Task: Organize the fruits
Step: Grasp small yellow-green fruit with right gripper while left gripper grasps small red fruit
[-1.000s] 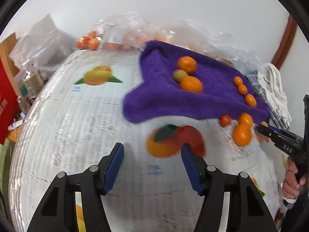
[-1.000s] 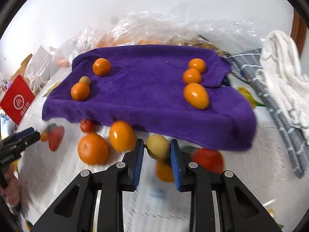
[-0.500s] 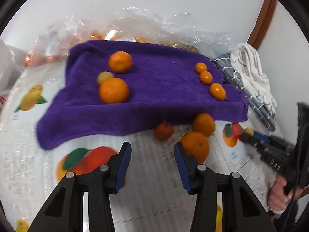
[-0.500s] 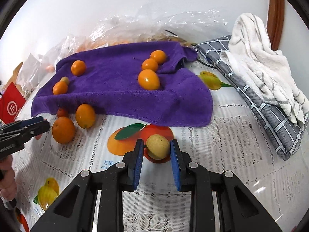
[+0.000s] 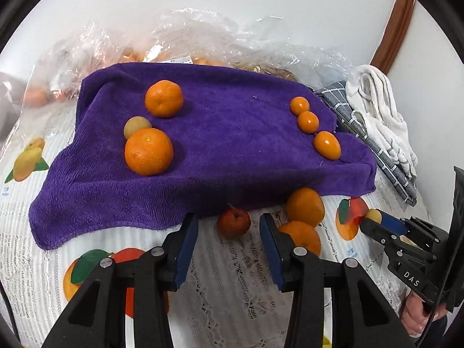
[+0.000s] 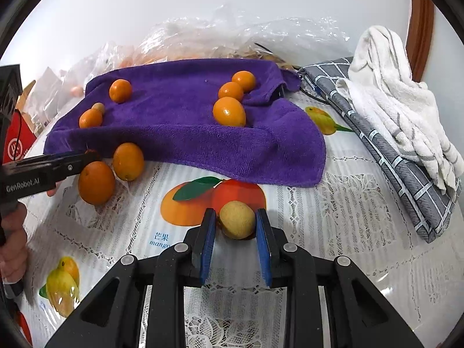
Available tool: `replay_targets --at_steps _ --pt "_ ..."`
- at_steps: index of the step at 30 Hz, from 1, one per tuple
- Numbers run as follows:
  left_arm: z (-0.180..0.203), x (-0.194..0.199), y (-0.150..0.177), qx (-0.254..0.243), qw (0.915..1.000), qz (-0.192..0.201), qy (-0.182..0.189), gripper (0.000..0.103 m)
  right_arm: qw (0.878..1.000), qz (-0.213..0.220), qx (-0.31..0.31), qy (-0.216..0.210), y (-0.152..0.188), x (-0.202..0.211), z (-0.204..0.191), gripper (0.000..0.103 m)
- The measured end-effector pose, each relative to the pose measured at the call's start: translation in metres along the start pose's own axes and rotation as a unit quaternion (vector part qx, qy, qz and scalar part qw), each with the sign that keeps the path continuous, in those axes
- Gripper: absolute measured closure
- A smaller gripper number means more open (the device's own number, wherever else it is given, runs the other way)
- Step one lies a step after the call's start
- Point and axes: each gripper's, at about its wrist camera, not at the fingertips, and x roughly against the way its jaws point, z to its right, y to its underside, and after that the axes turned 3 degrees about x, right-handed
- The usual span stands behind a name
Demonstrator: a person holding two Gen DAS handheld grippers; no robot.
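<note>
I've got sorted groups on the purple towel ahead of both claws: oranges to one side, kumquats in a row on the other. The left claw stands spread, jaws either side of the small red fruit just ahead, not yet pressing; I judge that's my next pick. The right claw pinches a small, round, dull-yellow fruit, carried low over the tablecloth, short of the towel.

The table, covered with a fruit-printed lace cloth, carries a purple towel in the middle, two loose oranges near left, and folded towels at right.
</note>
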Motion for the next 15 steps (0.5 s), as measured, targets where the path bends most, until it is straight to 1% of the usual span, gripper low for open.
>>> replay_targets --at_steps 2,4,8,12,15 --pt "-0.001 -0.001 -0.001 0.001 1.0000 0.001 0.004 0.073 1.000 0.000 -0.002 -0.002 0.000 0.000 0.001 0.075" --pt "-0.002 -0.001 -0.001 0.002 0.9999 0.000 0.011 0.079 1.000 0.001 -0.001 -0.002 0.000 -0.001 0.001 0.075" --pt "-0.008 0.001 -0.003 0.020 0.9990 -0.002 0.040 0.080 1.000 0.001 -0.002 -0.004 -0.001 -0.001 0.002 0.075" --pt "-0.014 0.006 -0.004 0.038 0.9981 0.011 0.048 0.080 1.000 0.004 -0.005 -0.008 -0.001 -0.001 0.003 0.075" --pt "-0.012 0.010 -0.004 0.037 0.9977 0.012 0.055 0.080 1.000 0.004 -0.006 -0.008 0.000 -0.001 0.003 0.075"
